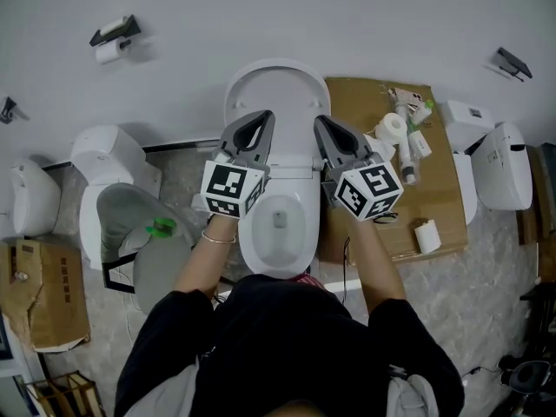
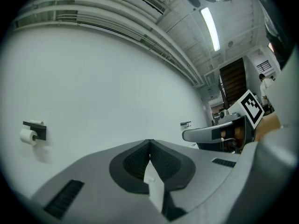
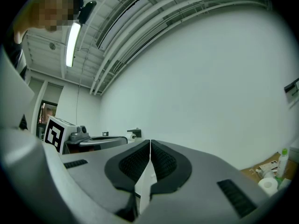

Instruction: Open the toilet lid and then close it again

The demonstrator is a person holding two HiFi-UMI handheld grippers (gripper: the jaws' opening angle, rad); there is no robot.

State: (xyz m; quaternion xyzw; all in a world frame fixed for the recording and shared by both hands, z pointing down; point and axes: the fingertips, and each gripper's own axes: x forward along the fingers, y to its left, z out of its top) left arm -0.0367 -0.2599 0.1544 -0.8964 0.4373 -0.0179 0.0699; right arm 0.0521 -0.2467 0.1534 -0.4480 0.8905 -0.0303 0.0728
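Note:
The white toilet [image 1: 278, 233] stands right below me with its bowl uncovered. Its lid [image 1: 276, 98] is raised and leans back against the white wall. My left gripper [image 1: 262, 118] hovers over the left side of the seat hinge, and my right gripper [image 1: 323, 123] over the right side. Both point at the wall and touch nothing. In the left gripper view the fingertips [image 2: 149, 142] meet with nothing between them, and the right gripper [image 2: 224, 133] shows beside them. The right gripper view shows the same: jaws shut at the tips [image 3: 150, 143], with the left gripper [image 3: 88, 141] alongside.
A cardboard sheet [image 1: 439, 189] to the toilet's right carries bottles and paper rolls [image 1: 401, 133]. Another toilet [image 1: 109, 176] and a grey bin [image 1: 139, 233] stand at the left, more white fixtures [image 1: 499, 163] at the right. A paper holder [image 1: 113, 40] hangs on the wall.

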